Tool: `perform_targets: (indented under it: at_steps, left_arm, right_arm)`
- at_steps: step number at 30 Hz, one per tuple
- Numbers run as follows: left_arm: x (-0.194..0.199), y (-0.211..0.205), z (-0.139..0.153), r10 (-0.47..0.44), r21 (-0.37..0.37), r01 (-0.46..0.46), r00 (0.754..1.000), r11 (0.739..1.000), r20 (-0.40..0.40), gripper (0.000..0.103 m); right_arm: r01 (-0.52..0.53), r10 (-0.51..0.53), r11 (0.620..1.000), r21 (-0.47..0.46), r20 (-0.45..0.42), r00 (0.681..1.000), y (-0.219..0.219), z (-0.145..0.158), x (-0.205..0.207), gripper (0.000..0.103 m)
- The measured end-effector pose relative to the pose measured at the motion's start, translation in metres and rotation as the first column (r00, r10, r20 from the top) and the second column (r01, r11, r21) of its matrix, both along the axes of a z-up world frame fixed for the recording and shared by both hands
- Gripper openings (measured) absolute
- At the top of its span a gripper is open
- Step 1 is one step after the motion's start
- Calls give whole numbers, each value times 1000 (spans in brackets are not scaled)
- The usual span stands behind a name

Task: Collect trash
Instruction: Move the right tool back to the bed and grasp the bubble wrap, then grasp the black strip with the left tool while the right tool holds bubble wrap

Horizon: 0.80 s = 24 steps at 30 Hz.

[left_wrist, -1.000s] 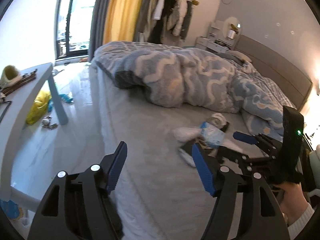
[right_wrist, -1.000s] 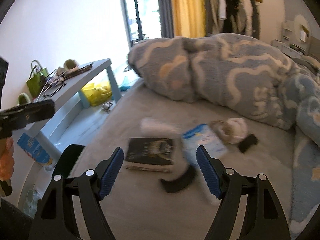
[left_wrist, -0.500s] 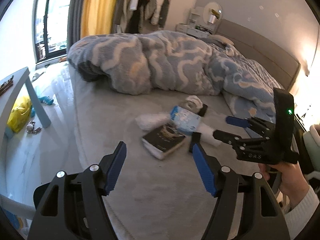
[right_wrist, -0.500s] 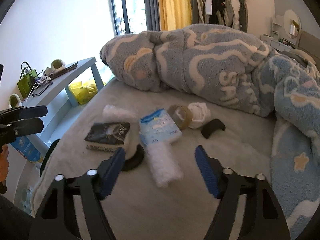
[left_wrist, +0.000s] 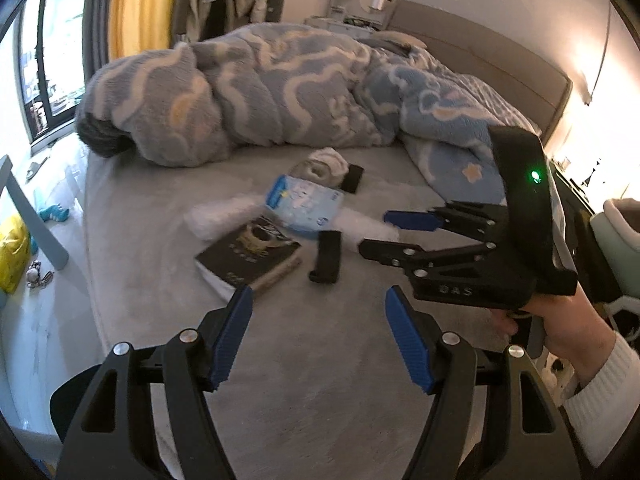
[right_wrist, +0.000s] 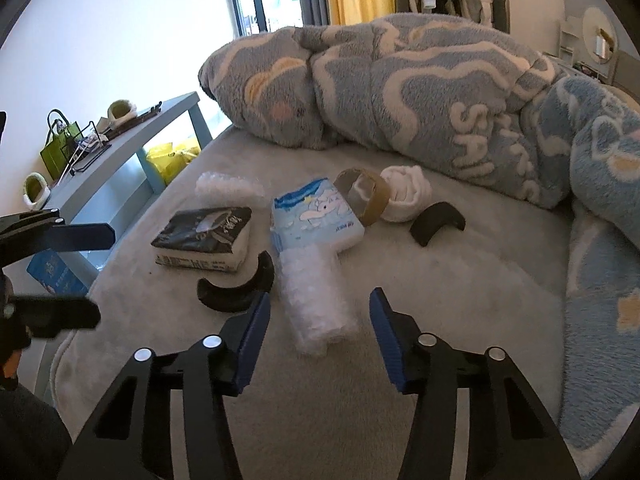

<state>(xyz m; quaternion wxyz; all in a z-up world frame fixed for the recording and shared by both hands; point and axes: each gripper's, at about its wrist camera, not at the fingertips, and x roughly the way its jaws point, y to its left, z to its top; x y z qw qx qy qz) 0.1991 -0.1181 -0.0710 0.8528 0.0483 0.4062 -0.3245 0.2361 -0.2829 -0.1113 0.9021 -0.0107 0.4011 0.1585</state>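
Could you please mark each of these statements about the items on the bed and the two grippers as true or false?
1. The right gripper is open, holding nothing. True.
2. The book stands upright on its edge. False: it lies flat on the bed.
3. The tape roll sits between the tissue pack and the white sock. True.
4. The left gripper grips the book. False: it is open and empty.
5. The blanket covers the tissue pack. False: the pack lies uncovered.

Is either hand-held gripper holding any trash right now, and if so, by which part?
Nothing is held. The left hand-held gripper and right hand-held gripper are both open and empty above the bed.
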Motion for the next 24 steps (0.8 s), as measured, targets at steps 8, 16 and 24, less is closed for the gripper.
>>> perform_targets:
  at_steps: [8,16,24]
  left_arm:
    - [8,-16,-15,-44,18,45,999,999,-31,64]
    - [14,-31,-25,-34,11,35,999,999,-42,61]
    - [24,-45,-38,5,26,-4,999,1000,-45,53]
  right_arm:
    - [-17,18,999,49,-35,999,-8,-13,8,43]
    - [-40,41,996,74,-16,999,-9,-10,7,30]
    - [5,-5,992,126,1,1000,-37,-4,-1,30]
